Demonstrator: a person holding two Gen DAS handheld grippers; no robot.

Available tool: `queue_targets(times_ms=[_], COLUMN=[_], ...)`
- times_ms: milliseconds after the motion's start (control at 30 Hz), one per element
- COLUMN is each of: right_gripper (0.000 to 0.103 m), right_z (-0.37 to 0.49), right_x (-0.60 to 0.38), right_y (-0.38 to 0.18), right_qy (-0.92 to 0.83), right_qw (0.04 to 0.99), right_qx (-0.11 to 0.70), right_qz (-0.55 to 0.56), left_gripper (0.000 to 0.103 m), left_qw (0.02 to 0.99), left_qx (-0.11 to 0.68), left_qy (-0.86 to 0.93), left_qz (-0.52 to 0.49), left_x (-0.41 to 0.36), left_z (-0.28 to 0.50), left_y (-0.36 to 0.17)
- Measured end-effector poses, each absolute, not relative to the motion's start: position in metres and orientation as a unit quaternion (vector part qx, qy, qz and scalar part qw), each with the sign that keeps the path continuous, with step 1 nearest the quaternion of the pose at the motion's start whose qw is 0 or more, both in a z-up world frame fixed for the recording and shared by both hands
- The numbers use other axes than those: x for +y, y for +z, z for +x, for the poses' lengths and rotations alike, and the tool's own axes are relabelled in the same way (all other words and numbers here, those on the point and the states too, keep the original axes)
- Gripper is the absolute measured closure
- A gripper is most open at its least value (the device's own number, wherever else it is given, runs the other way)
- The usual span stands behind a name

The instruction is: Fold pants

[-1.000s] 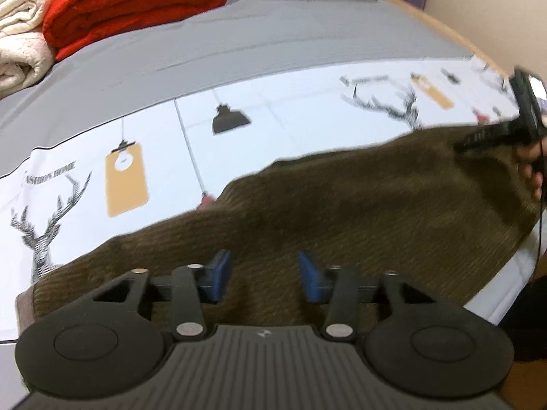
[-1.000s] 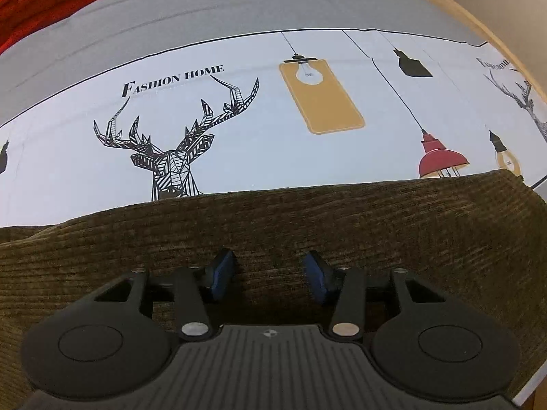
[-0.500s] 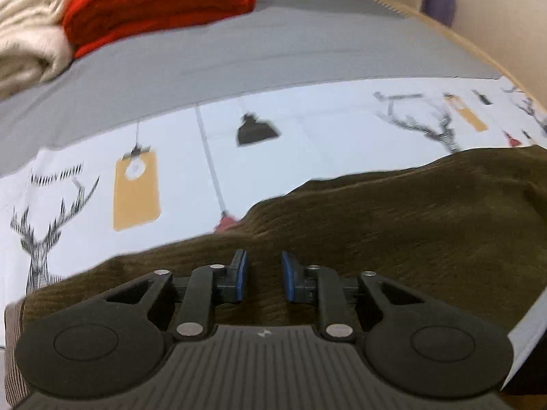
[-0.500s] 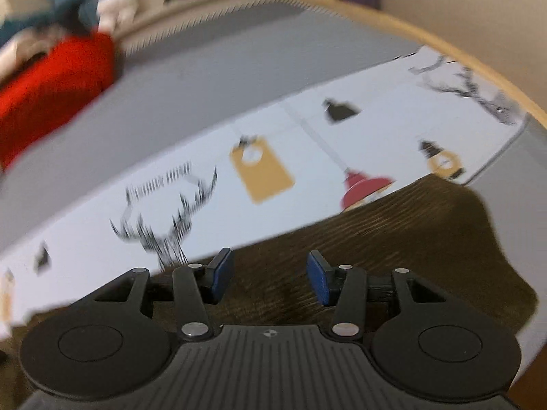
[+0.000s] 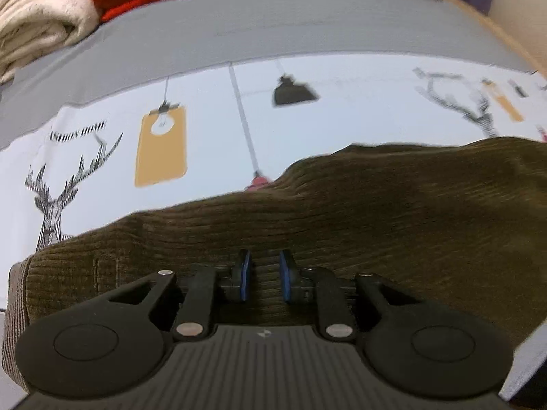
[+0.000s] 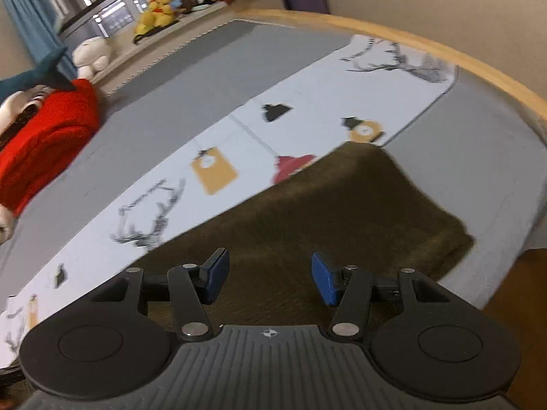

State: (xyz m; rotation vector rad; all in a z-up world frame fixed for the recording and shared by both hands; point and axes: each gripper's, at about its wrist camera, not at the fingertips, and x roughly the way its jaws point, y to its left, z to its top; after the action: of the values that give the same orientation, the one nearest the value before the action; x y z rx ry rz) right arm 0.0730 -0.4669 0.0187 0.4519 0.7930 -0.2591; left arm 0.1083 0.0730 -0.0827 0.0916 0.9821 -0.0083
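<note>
Left wrist view: taken from just behind the left tongs (image 5: pixel 262 278), angled down, very near the brown pants (image 5: pixel 393 205) that fill its lower half; the printed sheet (image 5: pixel 212 109) and grey bed cover (image 5: pixel 273 27) are seen beyond.

Right wrist view: taken from behind the right tongs (image 6: pixel 270 275), higher and farther back (blurred), tilted.

Shared by both: pants (image 6: pixel 342 212), sheet (image 6: pixel 239 136), red blanket (image 6: pixel 48 136).
</note>
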Motion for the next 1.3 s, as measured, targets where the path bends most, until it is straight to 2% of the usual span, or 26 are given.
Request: queue_targets(times_ms=[133, 400, 567, 633, 800, 933, 1033, 1300], right_gripper=[0.047, 0.047, 0.047, 0.047, 0.047, 0.047, 0.047, 0.047], right_z=[0.067, 0.045, 0.041, 0.041, 0.041, 0.039, 0.039, 0.035], right_x=[-0.479, -0.496, -0.501, -0.502, -0.508, -0.514, -0.517, -0.543], right_y=[0.006, -0.009, -0.012, -0.014, -0.019, -0.021, -0.025, -0.047], right_qy=[-0.149, -0.173, -0.182, -0.186, -0.197, -0.203, -0.209, -0.254], right_qw=[0.883, 0.87, 0.866, 0.864, 0.859, 0.854, 0.851, 0.805], right_qx=[0.395, 0.375, 0.363, 0.364, 0.367, 0.365, 0.37, 0.385], right_qz=[0.206, 0.27, 0.292, 0.295, 0.298, 0.31, 0.31, 0.375], left_gripper=[0.08, 0.071, 0.071, 0.073, 0.074, 0.074, 0.073, 0.071], left_qw=[0.893, 0.901, 0.914, 0.9, 0.899, 0.878, 0.838, 0.876], left_qx=[0.443, 0.421, 0.398, 0.429, 0.433, 0.475, 0.541, 0.475], left_qy=[-0.036, -0.101, -0.079, -0.062, -0.061, -0.057, -0.067, -0.082], left_qz=[0.07, 0.025, 0.012, 0.036, 0.038, -0.006, -0.011, 0.02], left_x=[0.057, 0.018, -0.006, -0.014, -0.013, 0.001, 0.002, -0.013], left_z=[0.084, 0.021, -0.006, -0.004, 0.009, 0.022, 0.028, 0.02], left_y=[-0.058, -0.004, -0.036, -0.063, -0.075, -0.088, -0.11, -0.083])
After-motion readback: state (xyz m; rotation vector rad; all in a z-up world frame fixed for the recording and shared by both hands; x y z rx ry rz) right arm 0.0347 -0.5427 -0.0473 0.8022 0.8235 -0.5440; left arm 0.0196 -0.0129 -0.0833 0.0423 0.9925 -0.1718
